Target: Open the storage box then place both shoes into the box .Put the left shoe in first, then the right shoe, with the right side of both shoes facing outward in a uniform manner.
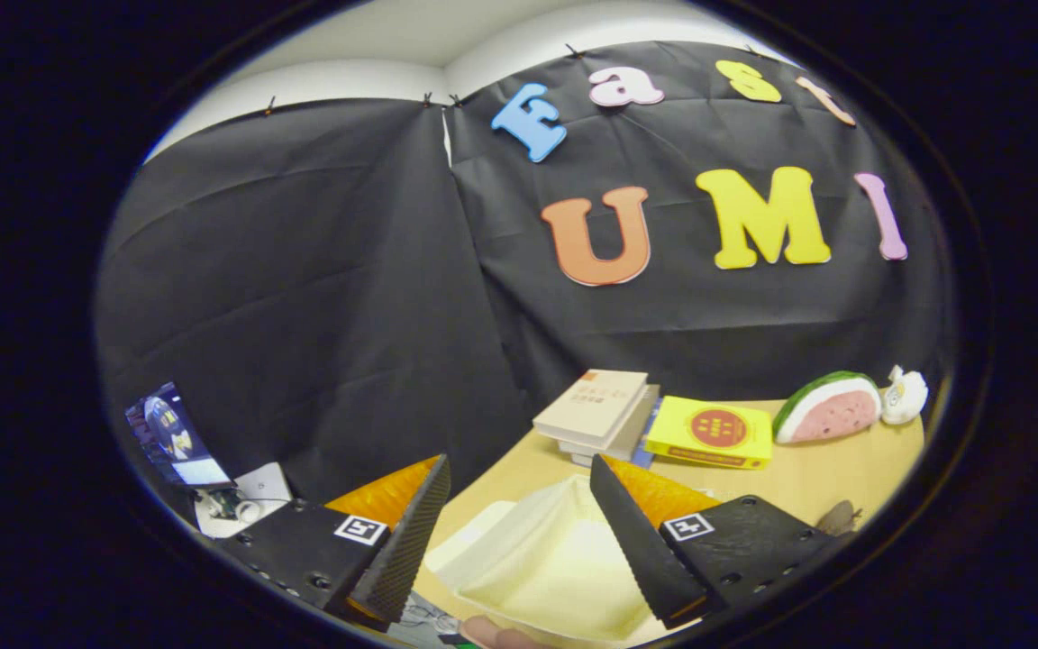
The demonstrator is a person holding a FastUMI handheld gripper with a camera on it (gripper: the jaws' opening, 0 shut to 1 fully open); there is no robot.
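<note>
Spread wide, the claw (514, 505) grips nothing; its two wedge-shaped fingers (406, 541) taper forward to thin tips, their inner faces ribbed with fine ridges, and each carries a small square printed marker on a flat, bolted plate behind.

Between the fingers and just below them lies the storage box (541, 563), pale cream and of smooth, slightly translucent plastic. It has rounded corners, and a surface of it slopes up to a ridge near the fingertips. Whether its lid is on or off cannot be told from this angle. The right finger overlaps the box's far right side; whether it touches is unclear. A fingertip of a person's hand (494, 634) shows at the box's near edge, under the claw.

The box rests on a light wooden table (807, 482) with a smooth matt top. Beyond the fingertips sits a stack of books (593, 413) with a plain beige cover on top, and just to the right of it a flat yellow book (710, 433) with a red round emblem. Farther right stands a watermelon-slice-shaped toy (828, 407), green rind and pink flesh, with a small white figurine (904, 395) touching or just beside it.

Well off to the left of the left finger, a small lit screen (172, 437) leans above a white device with cables (240, 505).
</note>
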